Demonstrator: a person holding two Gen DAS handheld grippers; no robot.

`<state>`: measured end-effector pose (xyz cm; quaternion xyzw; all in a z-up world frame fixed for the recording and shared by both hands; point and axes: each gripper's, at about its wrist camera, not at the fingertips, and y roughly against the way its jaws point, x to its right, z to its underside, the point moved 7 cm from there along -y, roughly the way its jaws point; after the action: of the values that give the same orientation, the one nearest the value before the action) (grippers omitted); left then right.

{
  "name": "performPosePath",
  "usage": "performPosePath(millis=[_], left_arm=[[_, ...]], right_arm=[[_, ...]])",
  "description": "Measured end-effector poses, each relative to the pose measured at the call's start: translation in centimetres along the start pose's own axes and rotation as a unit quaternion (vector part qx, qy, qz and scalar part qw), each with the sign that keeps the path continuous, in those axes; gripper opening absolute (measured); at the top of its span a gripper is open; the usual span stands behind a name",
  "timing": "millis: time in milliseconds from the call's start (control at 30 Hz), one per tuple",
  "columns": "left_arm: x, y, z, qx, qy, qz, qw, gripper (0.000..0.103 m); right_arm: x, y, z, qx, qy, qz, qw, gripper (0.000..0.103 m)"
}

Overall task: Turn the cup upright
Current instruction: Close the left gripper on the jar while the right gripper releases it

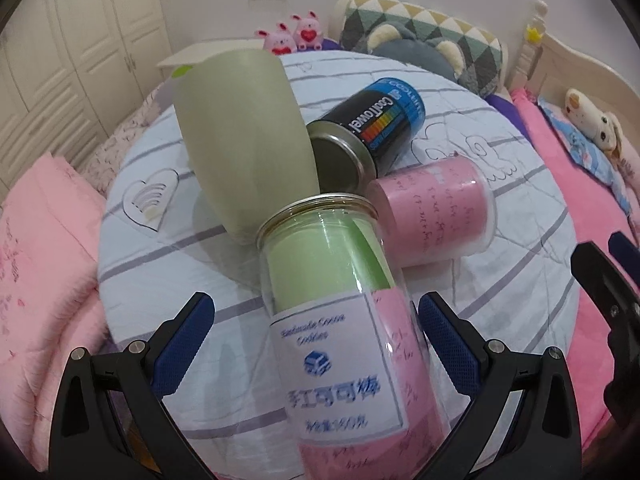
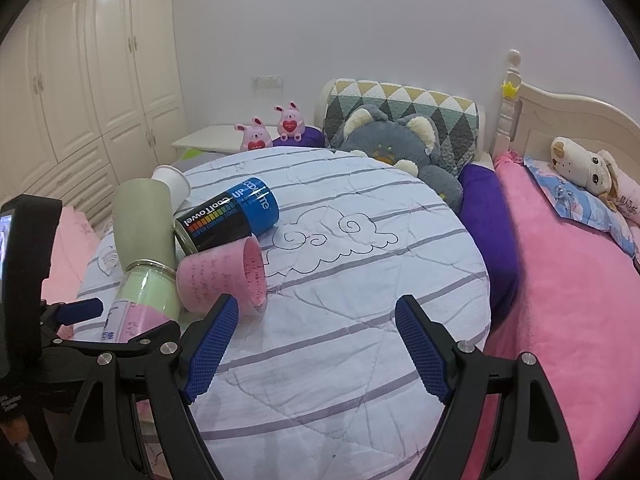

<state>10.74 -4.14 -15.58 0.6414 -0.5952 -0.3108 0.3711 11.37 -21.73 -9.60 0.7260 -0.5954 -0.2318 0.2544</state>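
Observation:
A pale green cup (image 1: 244, 136) stands upside down on the round quilted cushion (image 1: 500, 272); it also shows in the right wrist view (image 2: 142, 224). A clear jar (image 1: 340, 304) with green and pink paper inside lies on its side between the open fingers of my left gripper (image 1: 316, 320), its metal-rimmed mouth against the cup. The fingers do not touch it. The jar shows in the right wrist view (image 2: 144, 300) too. My right gripper (image 2: 316, 344) is open and empty over the cushion (image 2: 360, 300), right of the pile.
A black and blue can (image 1: 368, 128) and a pink clear cup (image 1: 436, 212) lie on their sides beside the green cup. A white paper cup (image 2: 174, 184) lies behind. Plush toys (image 2: 396, 148), pillows and pink bedding (image 2: 560, 280) surround the cushion. Wardrobe stands at left.

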Motion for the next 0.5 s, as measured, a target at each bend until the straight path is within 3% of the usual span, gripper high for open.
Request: performPosePath(millis=[133, 400, 500], left_arm=[[-0.35, -0.65, -0.2, -0.01, 0.013, 0.012, 0.9998, 0.102], [0.12, -0.24, -0.59, -0.007, -0.001, 0.033, 0.9994, 0.08], [0.43, 0.11, -0.69, 0.001, -0.012, 0.032, 0.9994, 0.08]], right_arm=[[0.18, -0.34, 0.02, -0.005, -0.001, 0.0, 1.0, 0.082], [-0.04, -0.65, -0.1, -0.011, -0.002, -0.004, 1.0, 0.082], [-0.3, -0.53, -0.1, -0.011, -0.001, -0.004, 1.0, 0.082]])
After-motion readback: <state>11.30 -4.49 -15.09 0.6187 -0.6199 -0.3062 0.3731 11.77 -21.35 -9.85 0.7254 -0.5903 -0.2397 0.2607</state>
